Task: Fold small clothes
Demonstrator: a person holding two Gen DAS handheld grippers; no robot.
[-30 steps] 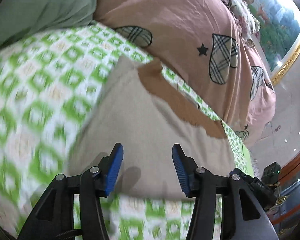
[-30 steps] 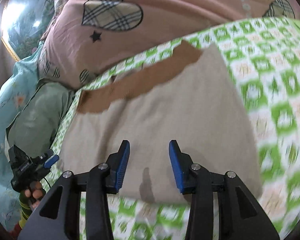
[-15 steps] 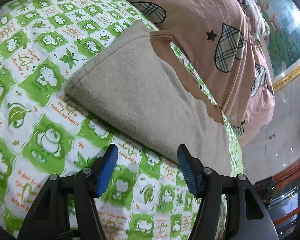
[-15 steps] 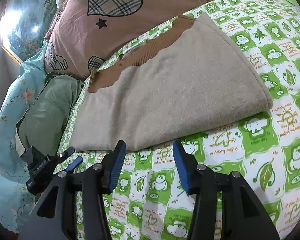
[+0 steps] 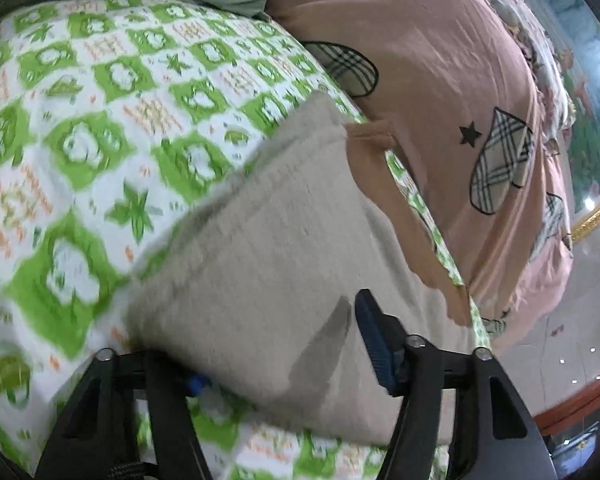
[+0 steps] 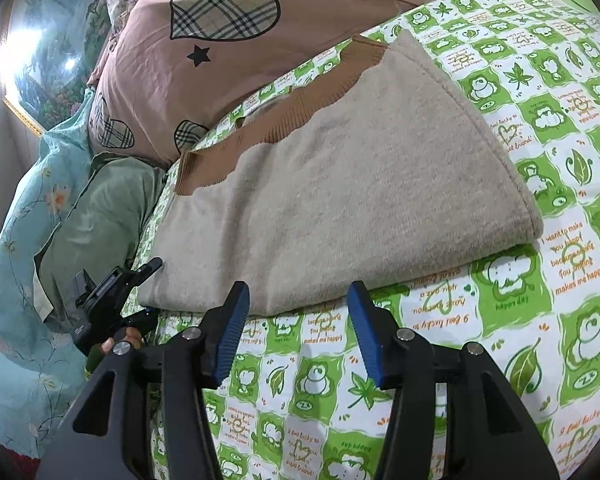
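The bed (image 6: 516, 364) under its green-and-white frog-print sheet is the biggest thing here, with one pink quilt (image 6: 188, 80) of plaid hearts heaped along its far side and a pale green pillow (image 6: 100, 220) beside that.

On the sheet lies one beige knit garment (image 6: 340, 200), already doubled over, with a brown ribbed band (image 6: 268, 128) along its far edge. I count one piece of clothing only. It looks soft, thick and light, a fleecy knit that should sag and drape when lifted, not slide. Nothing fragile about it. I judge the best hold is at the near folded edge, one corner for each of my tools, pinching through all layers so the under one does not trail behind.

My right gripper (image 6: 298, 334) hovers just short of that near edge, fingers spread, nothing between them.

My left gripper (image 5: 284, 360) is at the garment's other near corner. One blue finger rests above the cloth, while the other is tucked under the fold and mostly hidden, so the corner sits between them. The picture is blurred, and I cannot tell whether they have pressed onto it.
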